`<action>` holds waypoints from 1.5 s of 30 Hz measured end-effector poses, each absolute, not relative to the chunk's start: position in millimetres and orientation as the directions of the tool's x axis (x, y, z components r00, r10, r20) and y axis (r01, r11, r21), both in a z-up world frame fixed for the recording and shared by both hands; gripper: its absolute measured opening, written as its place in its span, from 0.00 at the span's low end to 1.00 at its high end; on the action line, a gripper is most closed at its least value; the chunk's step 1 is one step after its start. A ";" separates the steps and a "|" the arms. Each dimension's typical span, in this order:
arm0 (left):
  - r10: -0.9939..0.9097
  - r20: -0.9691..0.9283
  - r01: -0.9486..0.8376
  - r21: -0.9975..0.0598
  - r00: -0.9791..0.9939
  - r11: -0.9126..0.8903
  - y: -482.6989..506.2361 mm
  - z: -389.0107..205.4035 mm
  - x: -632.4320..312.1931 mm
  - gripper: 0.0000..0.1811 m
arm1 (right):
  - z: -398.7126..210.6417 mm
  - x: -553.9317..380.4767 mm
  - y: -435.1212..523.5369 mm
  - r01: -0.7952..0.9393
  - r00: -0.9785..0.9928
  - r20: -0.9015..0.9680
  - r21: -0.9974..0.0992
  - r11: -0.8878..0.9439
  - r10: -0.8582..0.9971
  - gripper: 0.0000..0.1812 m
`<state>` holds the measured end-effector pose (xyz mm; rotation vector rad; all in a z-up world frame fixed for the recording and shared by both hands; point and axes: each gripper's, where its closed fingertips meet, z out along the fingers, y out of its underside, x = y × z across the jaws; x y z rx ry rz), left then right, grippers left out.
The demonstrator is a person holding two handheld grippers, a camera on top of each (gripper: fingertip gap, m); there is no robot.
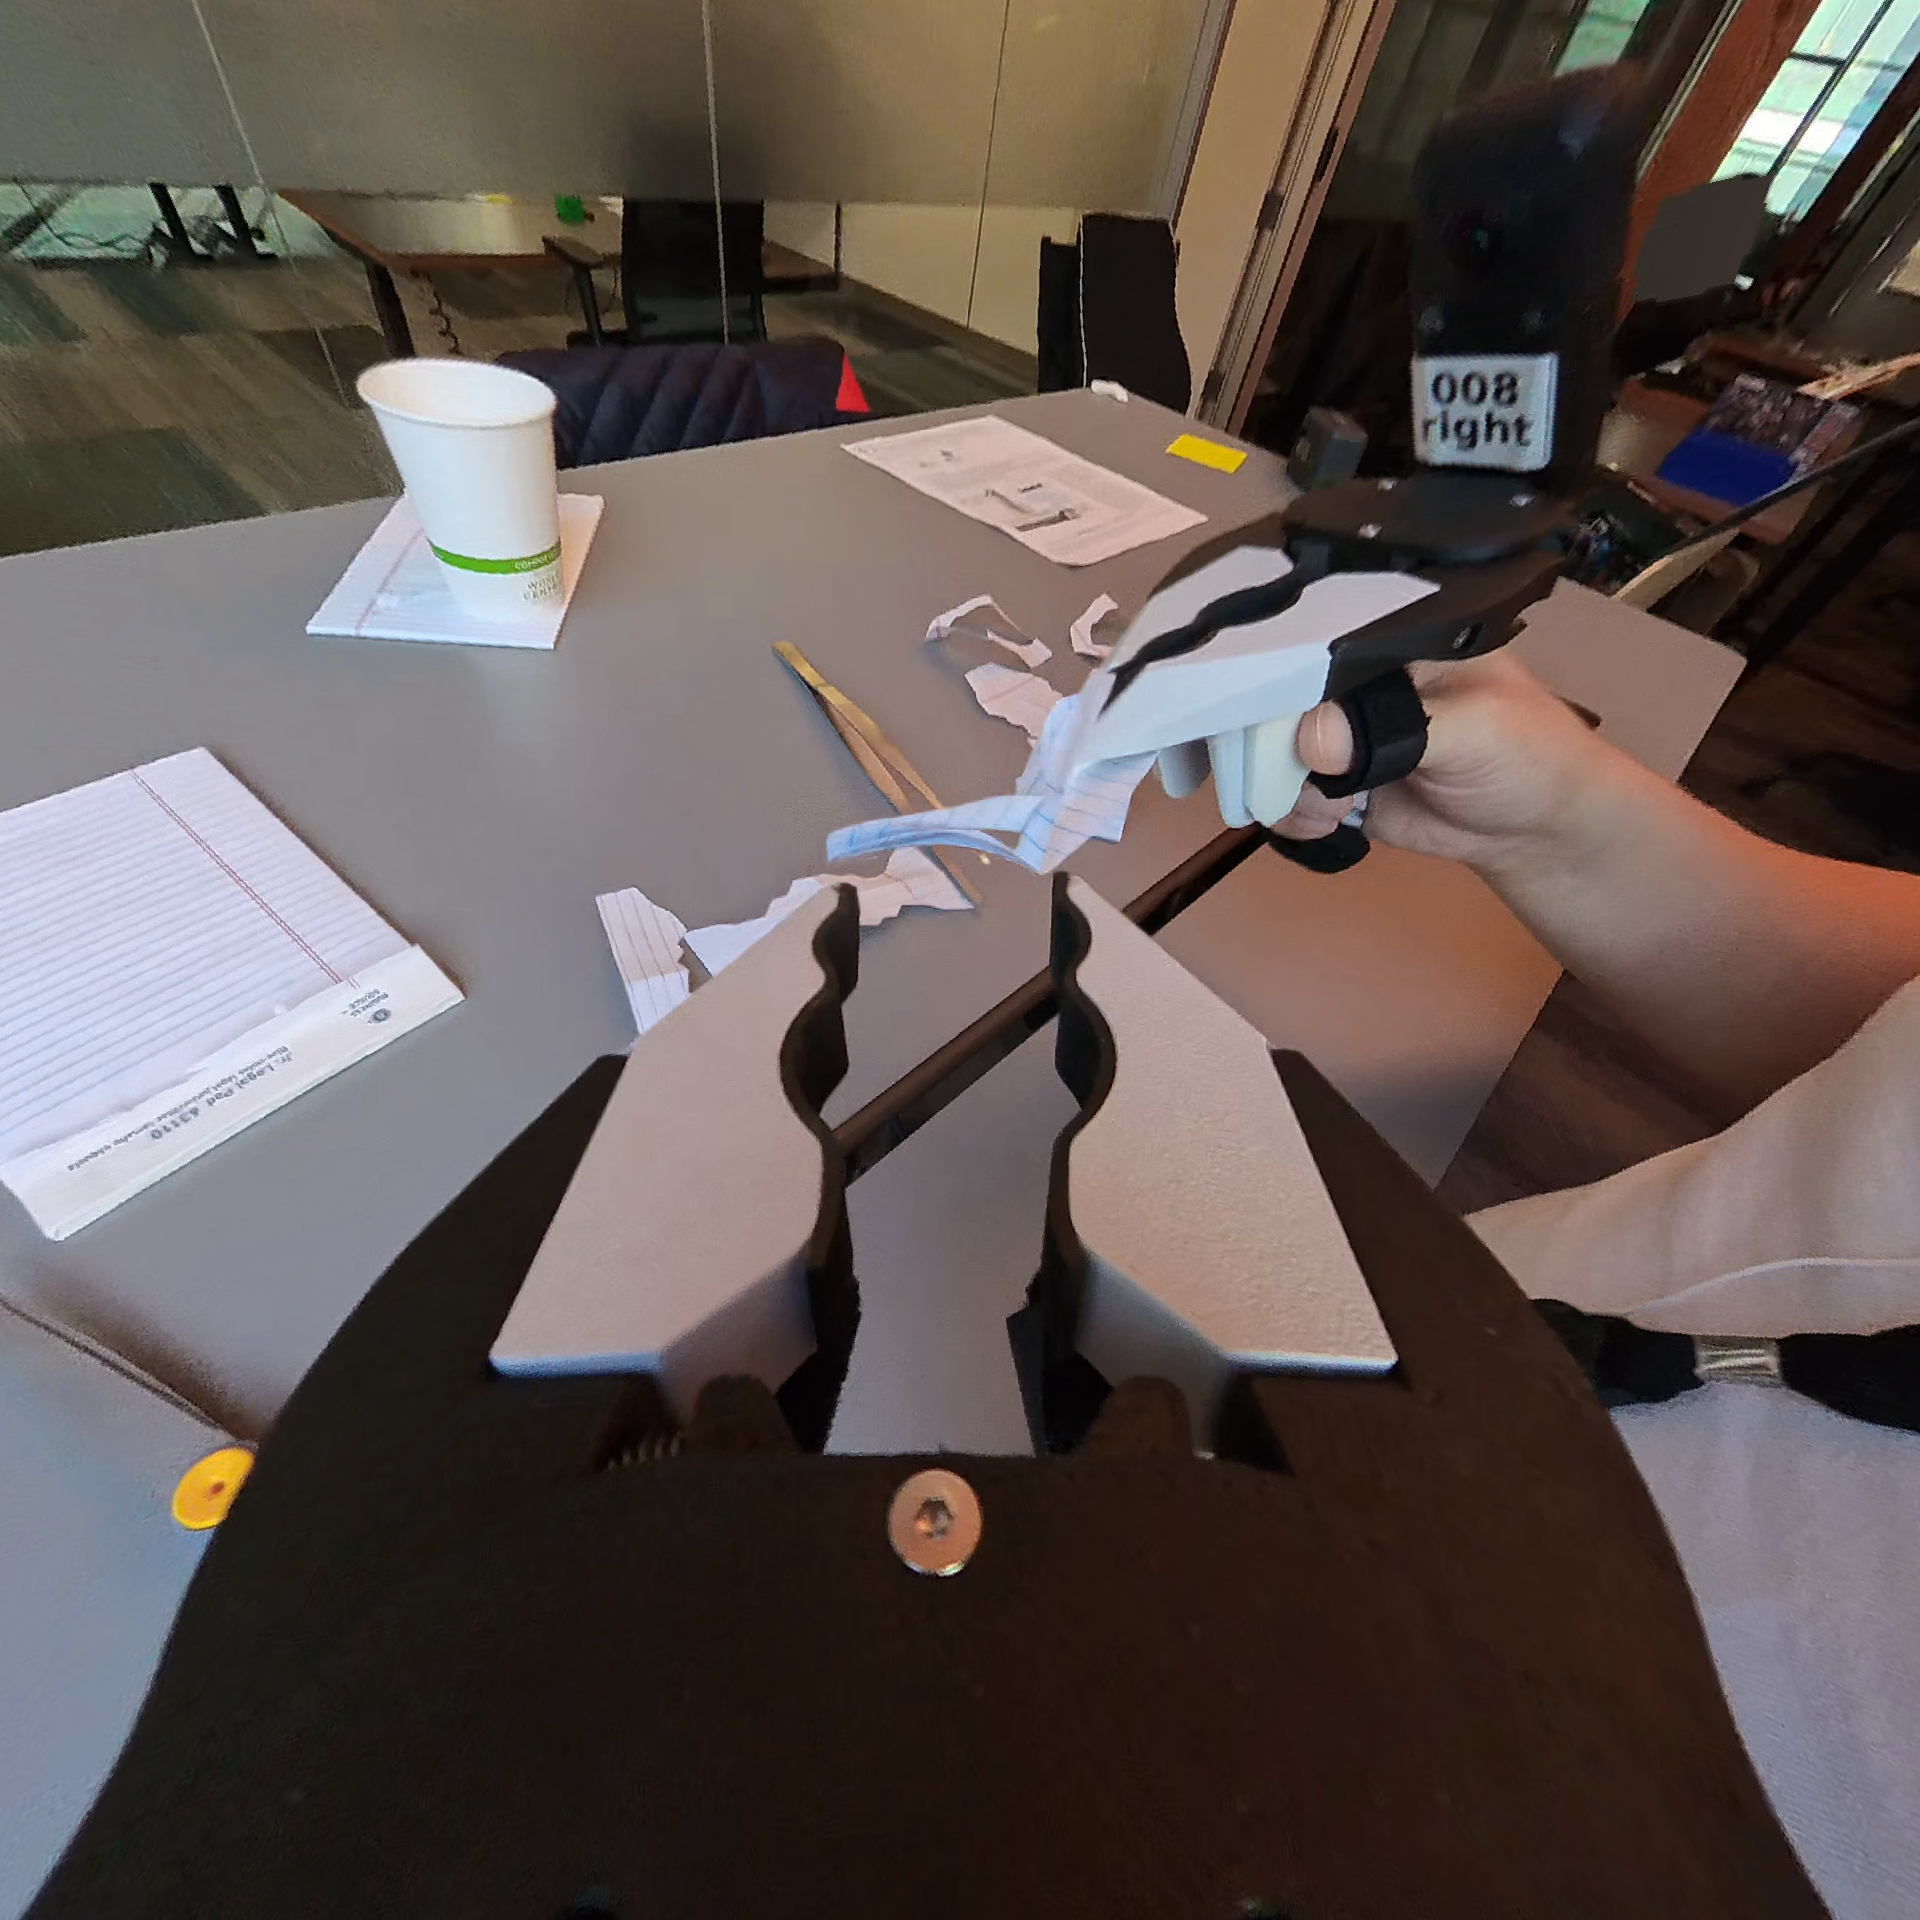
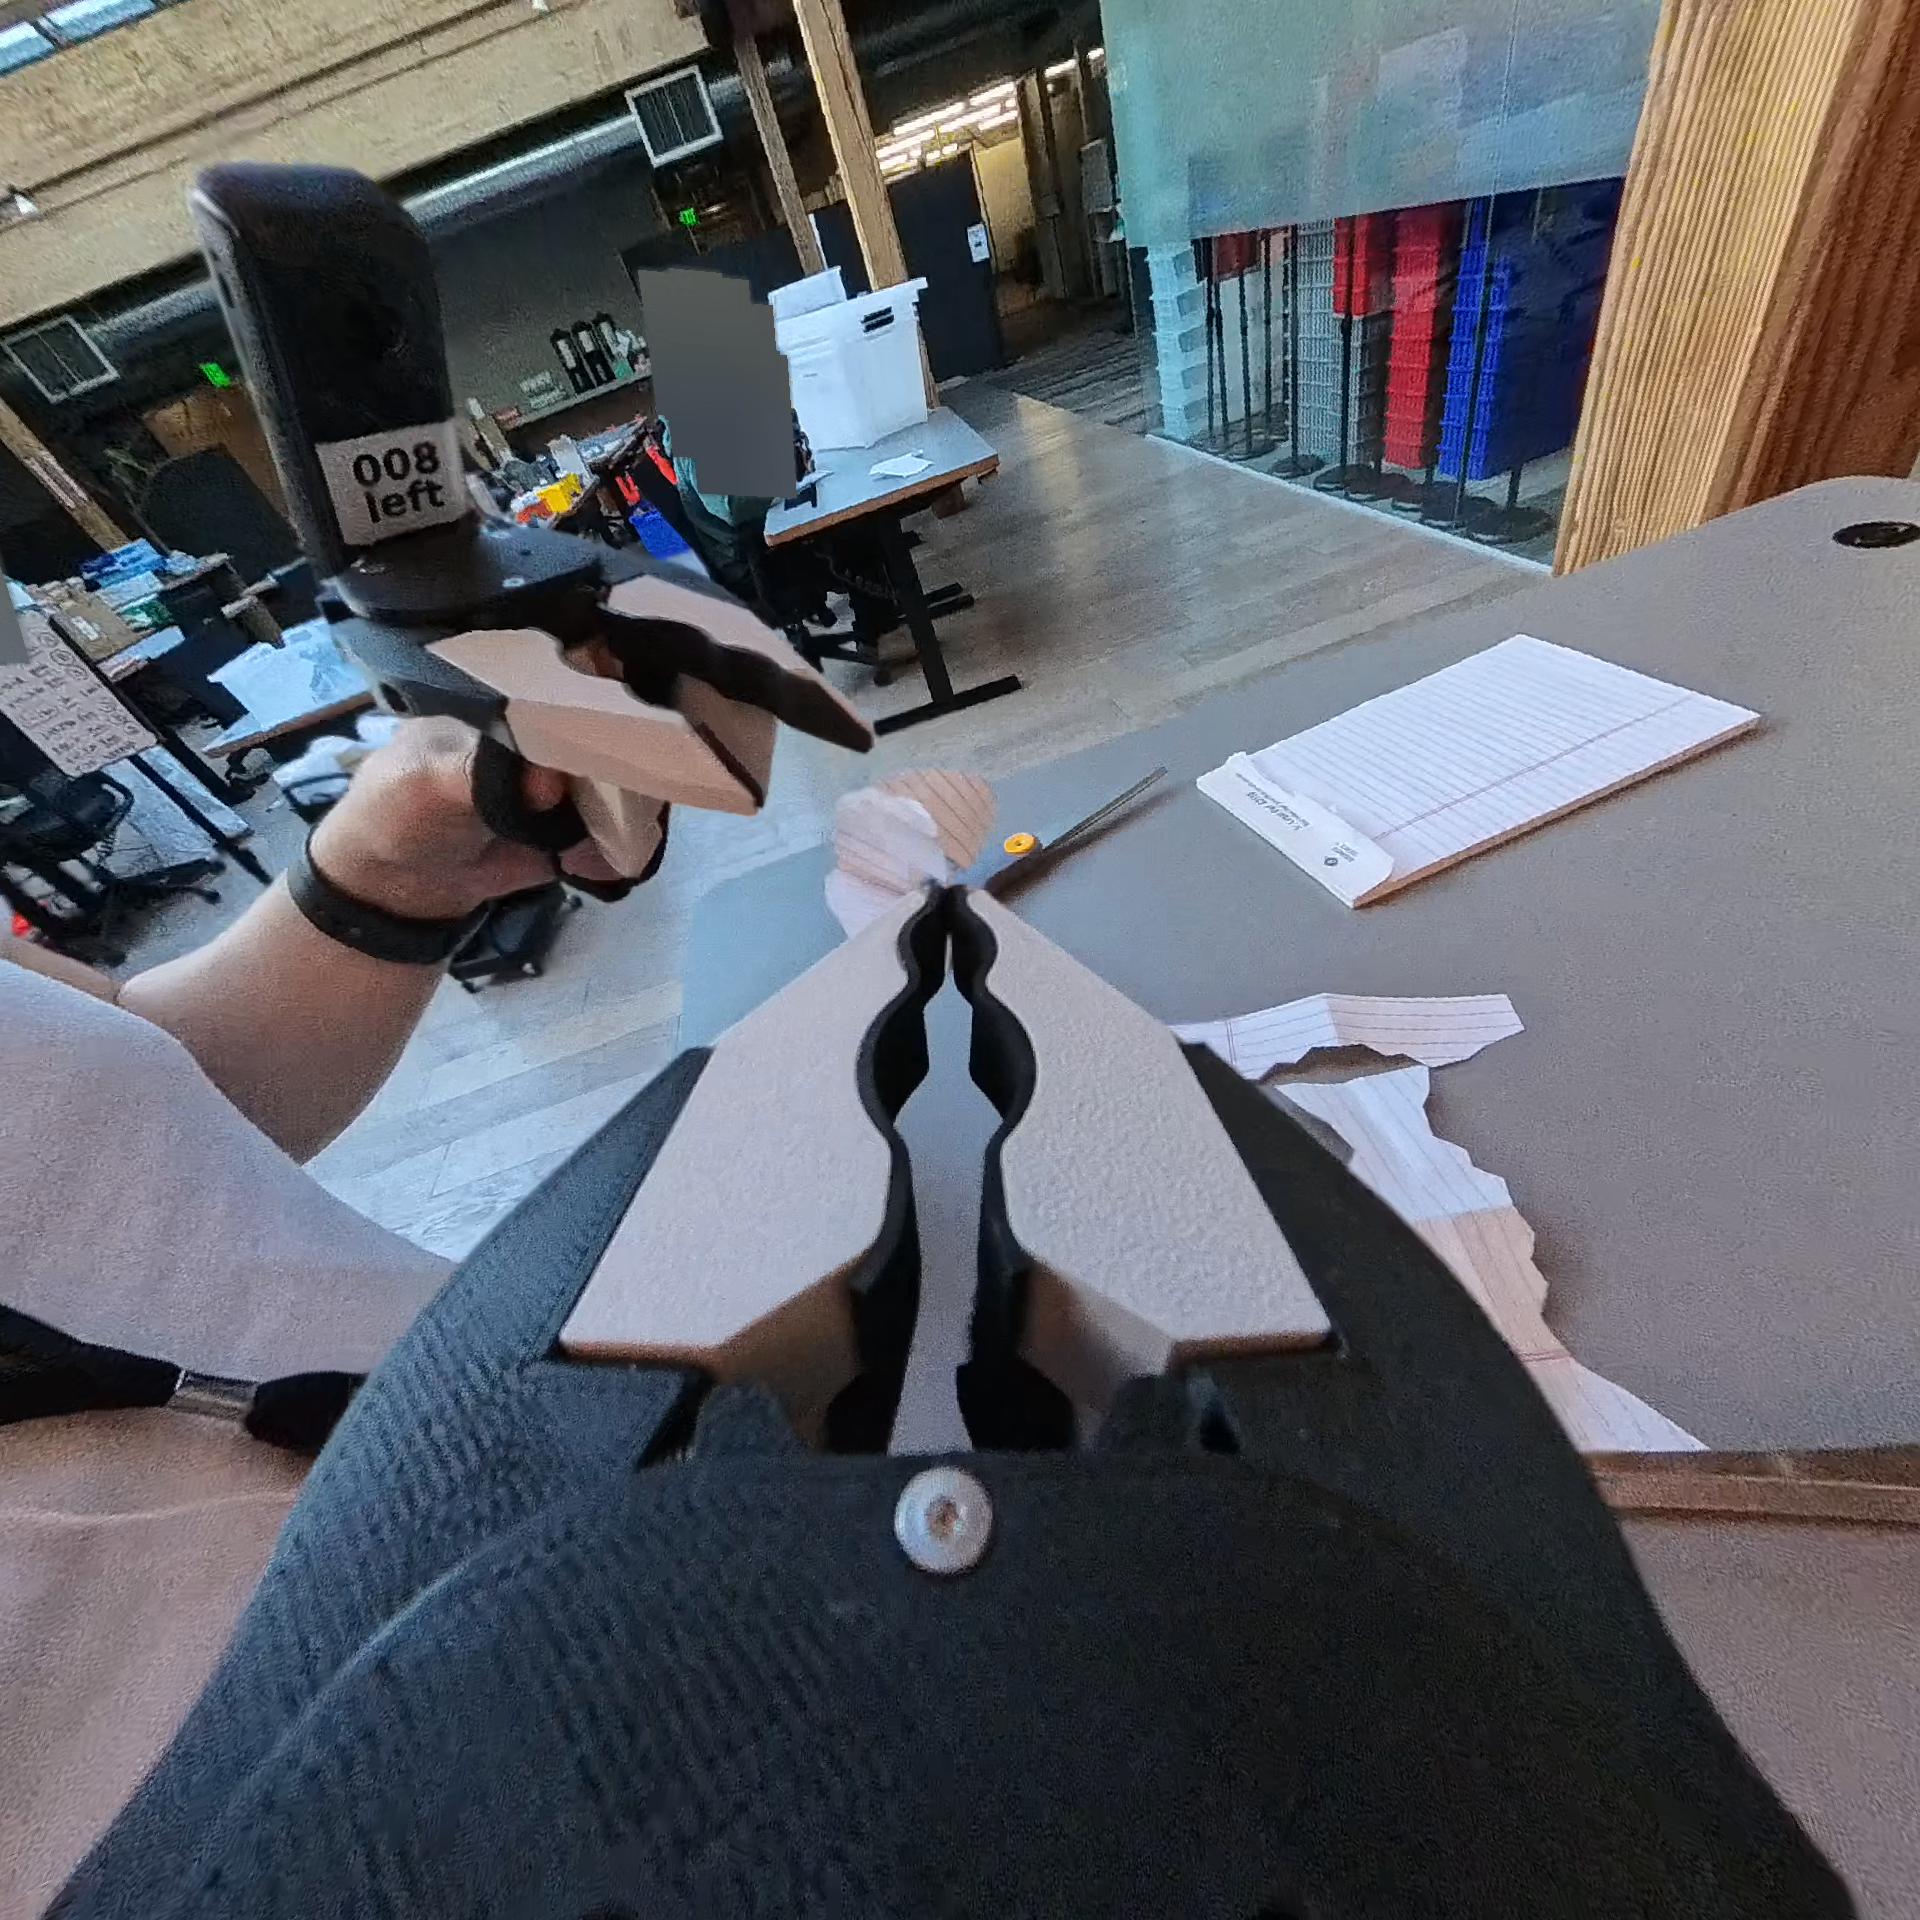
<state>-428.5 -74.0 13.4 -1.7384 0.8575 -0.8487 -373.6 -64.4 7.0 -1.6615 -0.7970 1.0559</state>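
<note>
One crumpled lined-paper scrap [image 1: 997, 821] (ragged-edged) is pinched by the right gripper [image 1: 1081, 727]; left gripper [image 1: 956, 914] gapes empty.

My two wrist cameras are hovering close above the grey table [image 1: 644, 727], looking toward each other and sharing the torn lined paper [image 2: 894, 831].

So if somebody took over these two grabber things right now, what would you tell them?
Right gripper: shut on a crumpled strip of lined paper, held above the grey table.
Left gripper: open, empty, just short of that strip.
On the table: torn paper scraps, scissors, a lined notepad, a paper cup on a second pad.
Paper is already torn; what is left, I cannot tell.
</note>
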 end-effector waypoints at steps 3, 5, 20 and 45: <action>-0.846 0.251 -0.107 -0.936 0.470 -0.336 -75.3 20.8 -428.2 0.20 | 23.4 -371.2 -70.3 -0.083 0.362 -0.267 -0.963 -0.255 0.893 0.00; -0.853 0.364 -0.026 -0.915 0.374 -0.402 -82.6 29.3 -419.6 0.22 | 33.0 -368.4 -73.9 -0.129 0.362 -0.212 -0.976 -0.176 0.908 0.00; -0.903 0.421 0.191 -0.897 0.086 -0.400 -104.1 53.3 -388.0 0.13 | 57.1 -375.1 -85.5 -0.289 0.294 -0.170 -0.954 -0.082 0.940 0.00; -0.831 0.523 0.014 -0.848 0.191 -0.530 -89.9 9.7 -391.2 0.05 | 26.1 -371.6 -75.5 -0.115 0.365 -0.072 -0.993 -0.032 0.928 0.07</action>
